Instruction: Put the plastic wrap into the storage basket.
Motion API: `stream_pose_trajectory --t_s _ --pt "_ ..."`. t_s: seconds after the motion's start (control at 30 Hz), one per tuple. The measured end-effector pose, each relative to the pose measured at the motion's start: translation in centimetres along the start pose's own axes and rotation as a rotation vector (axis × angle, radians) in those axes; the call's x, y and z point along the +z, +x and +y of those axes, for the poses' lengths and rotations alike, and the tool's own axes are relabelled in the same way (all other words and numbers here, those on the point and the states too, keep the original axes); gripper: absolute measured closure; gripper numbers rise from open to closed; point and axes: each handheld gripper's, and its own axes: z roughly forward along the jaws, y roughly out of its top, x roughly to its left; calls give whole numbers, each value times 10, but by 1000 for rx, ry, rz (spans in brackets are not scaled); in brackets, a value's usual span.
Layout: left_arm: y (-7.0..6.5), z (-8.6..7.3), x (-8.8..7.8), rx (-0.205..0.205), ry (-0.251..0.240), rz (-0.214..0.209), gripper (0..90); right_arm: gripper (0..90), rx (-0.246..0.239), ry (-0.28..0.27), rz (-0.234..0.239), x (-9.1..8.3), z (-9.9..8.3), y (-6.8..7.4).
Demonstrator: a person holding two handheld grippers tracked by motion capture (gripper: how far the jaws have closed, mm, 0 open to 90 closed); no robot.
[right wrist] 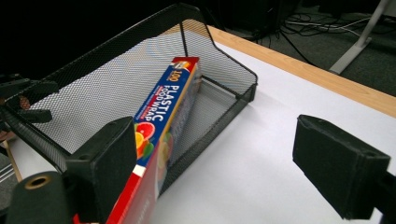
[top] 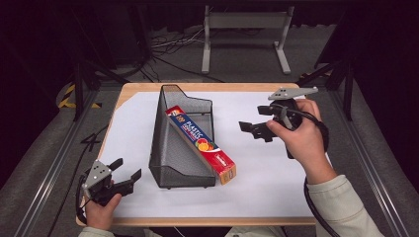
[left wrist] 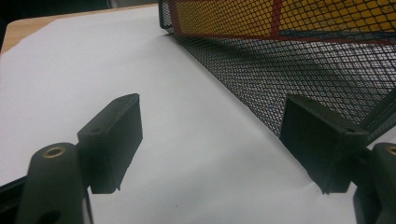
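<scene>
In the high view we see our left hand-held gripper (top: 124,174) at the lower left of the frame, released, its jaws spread and empty, low over the white paper sheet (top: 257,173) that covers the worktop (top: 133,88). It points toward the near left corner of the black mesh file holder (top: 170,143) and stands near it without touching. In the left gripper view the two black pads (left wrist: 114,140) sit wide apart with bare paper between them, and the mesh wall (left wrist: 303,56) fills the upper right of the frame, red and yellow showing through it.

At the centre of the high view the plastic wrap box (top: 201,143) lies slanted in the file holder, its far end up against the holder's inner wall and its near end jutting out past the holder's lower right corner onto the paper.

At the right of the high view our right hand-held gripper (top: 252,129) is released too, jaws apart and empty, held above the paper well clear of the box. In the right gripper view the box (right wrist: 163,112) runs from the centre down to the lower left, passing behind the left pad (right wrist: 109,158).
</scene>
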Motion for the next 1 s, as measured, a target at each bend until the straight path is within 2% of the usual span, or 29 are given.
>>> stream_pose_trajectory --t_s 0.13,0.27,0.33,0.47,0.67,0.8,1.0 --pt "0 0 -1 0 -1 2 219 144 -5 -21 -2 -12 -11 -12" --pt "-1 0 0 2 2 3 219 147 -9 -15 -14 -21 -24 -24" --pt "-1 0 0 4 2 1 220 148 0 -34 -19 -26 -32 -30" --pt "-1 0 0 4 1 1 219 148 -19 -64 -26 -32 -46 -40" --pt "-1 0 -1 4 -1 6 219 144 -26 -84 -43 -33 -74 -55" --pt "-1 0 0 4 1 6 219 147 -5 -87 -44 -31 -92 -63" --pt "-2 0 0 6 2 7 219 143 11 -71 -75 -25 -120 -72"
